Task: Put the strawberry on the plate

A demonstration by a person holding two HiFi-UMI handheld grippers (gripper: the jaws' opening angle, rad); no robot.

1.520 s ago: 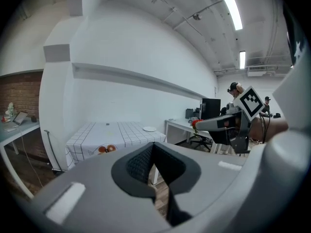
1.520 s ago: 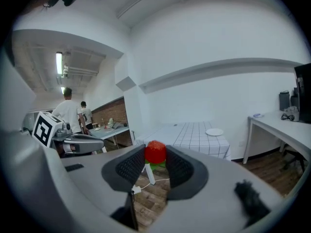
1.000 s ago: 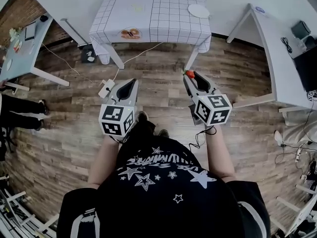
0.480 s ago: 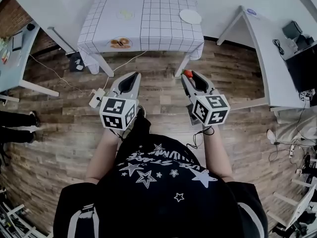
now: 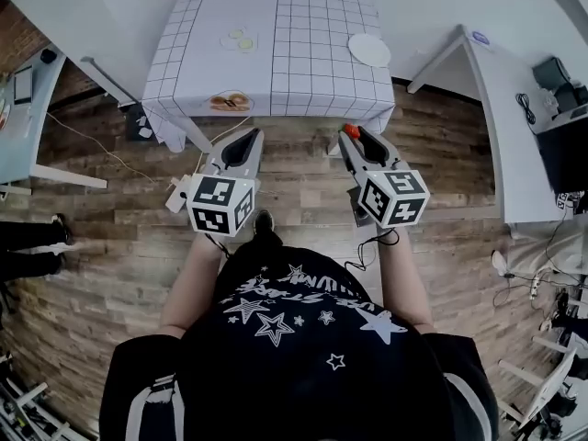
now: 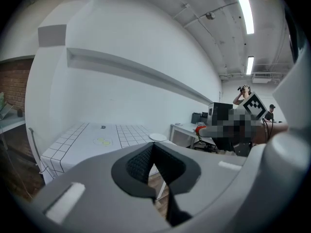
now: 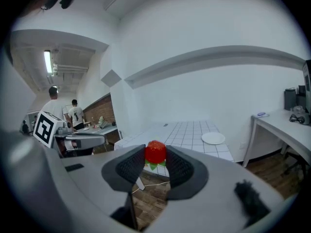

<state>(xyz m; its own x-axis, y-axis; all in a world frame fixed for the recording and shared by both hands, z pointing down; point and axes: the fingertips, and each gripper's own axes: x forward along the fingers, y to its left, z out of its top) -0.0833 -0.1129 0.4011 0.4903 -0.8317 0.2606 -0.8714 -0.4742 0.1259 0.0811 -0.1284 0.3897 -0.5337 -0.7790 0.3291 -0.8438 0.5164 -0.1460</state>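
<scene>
Right claw (image 7: 155, 164) gripped the strawberry (image 7: 156, 152) at its jaw tips over the floor (image 5: 303, 186), short of the near edge of the desk (image 5: 303, 72), plate (image 5: 369, 50) lying near its far right corner; left claw (image 5: 249, 138) was closed on nothing; risk judged: shallow pinch dropping fruit mid-carry.

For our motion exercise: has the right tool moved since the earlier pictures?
Yes. The right tool, holding the strawberry, has come closer to the front edge of the table.

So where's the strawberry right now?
In the right gripper view, the strawberry is pinched in the jaws of the right gripper, over the floor short of the checked table, not on the plate yet.
</scene>
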